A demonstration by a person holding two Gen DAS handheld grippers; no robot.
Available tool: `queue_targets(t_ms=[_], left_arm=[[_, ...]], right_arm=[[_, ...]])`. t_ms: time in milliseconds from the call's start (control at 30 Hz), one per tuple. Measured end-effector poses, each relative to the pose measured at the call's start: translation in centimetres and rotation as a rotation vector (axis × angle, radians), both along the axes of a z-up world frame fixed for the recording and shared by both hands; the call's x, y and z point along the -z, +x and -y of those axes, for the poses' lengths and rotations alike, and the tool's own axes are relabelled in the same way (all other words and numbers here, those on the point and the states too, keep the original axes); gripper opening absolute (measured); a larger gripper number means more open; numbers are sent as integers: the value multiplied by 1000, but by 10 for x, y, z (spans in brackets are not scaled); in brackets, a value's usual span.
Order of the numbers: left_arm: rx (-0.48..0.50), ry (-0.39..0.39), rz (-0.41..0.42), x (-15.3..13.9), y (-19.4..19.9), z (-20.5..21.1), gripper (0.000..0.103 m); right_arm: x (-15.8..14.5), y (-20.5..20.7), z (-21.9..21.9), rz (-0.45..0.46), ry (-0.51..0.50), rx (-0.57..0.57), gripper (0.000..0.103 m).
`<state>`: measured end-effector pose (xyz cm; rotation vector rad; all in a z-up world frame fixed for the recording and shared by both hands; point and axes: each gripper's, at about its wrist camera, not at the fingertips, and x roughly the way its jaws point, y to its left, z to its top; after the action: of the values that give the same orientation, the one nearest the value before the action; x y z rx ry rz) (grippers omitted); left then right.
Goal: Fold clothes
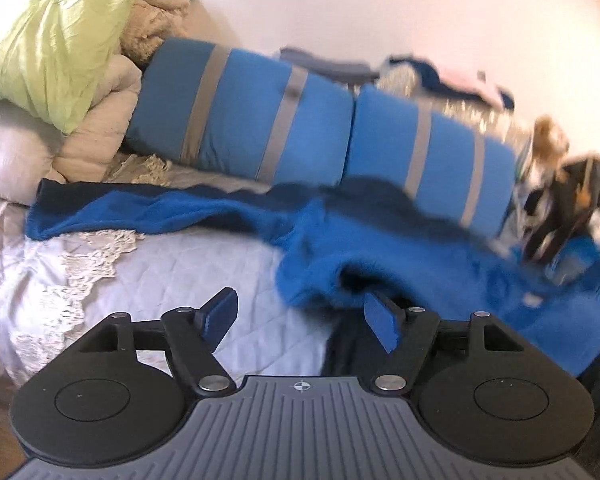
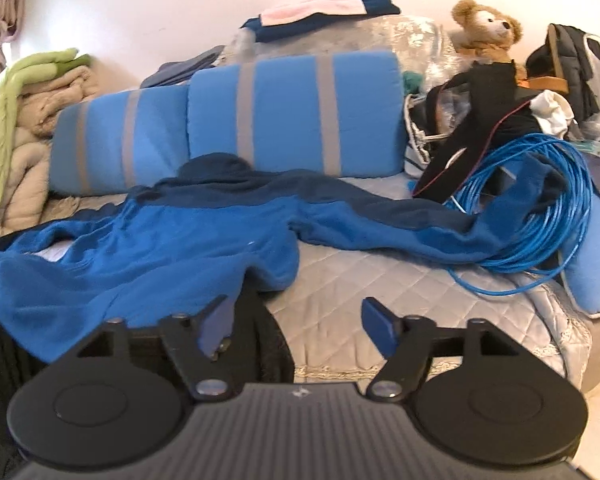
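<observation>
A blue fleece garment [image 2: 172, 236] with darker blue upper panels lies spread on the quilted bed cover [image 2: 372, 280], one sleeve stretched right toward a cable coil. It also shows in the left wrist view [image 1: 340, 264], its hem bunched just ahead of the fingers. My left gripper [image 1: 302, 316] is open and empty, just short of the hem. My right gripper [image 2: 300, 324] is open and empty, low at the garment's near edge, with its left finger [image 2: 216, 328] over the fabric.
Two blue bolsters with grey stripes [image 2: 292, 116] lie behind the garment. Folded bedding with a green sheet [image 1: 52, 40] is stacked at left. A blue cable coil [image 2: 540, 216], dark bags [image 2: 496, 120] and a teddy bear [image 2: 488, 28] crowd the right. Folded clothes [image 2: 320, 12] rest at the back.
</observation>
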<state>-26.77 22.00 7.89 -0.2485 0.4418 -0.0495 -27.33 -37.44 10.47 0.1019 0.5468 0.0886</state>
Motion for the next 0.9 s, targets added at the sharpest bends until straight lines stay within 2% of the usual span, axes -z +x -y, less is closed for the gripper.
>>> queue_targets(t_ms=[100, 267, 333, 500, 633, 667, 900], left_arm=[[-26, -90, -19, 5, 10, -6, 71], [-56, -194, -61, 19, 28, -13, 71], [-60, -227, -66, 22, 32, -13, 71], [-65, -230, -64, 24, 37, -9, 71], [-60, -231, -58, 25, 39, -6, 71], [-59, -233, -57, 26, 39, -5, 71], [-54, -263, -44, 27, 39, -4, 71]], right_arm=[[2, -3, 2, 5, 36, -18, 88], [9, -4, 2, -2, 102, -56, 91], [11, -5, -4, -10, 98, -79, 92], [20, -2, -23, -27, 69, -114, 95], [31, 4, -34, -28, -13, -72, 95], [33, 6, -34, -23, -3, -60, 95], [43, 16, -10, 33, 311, 39, 93]])
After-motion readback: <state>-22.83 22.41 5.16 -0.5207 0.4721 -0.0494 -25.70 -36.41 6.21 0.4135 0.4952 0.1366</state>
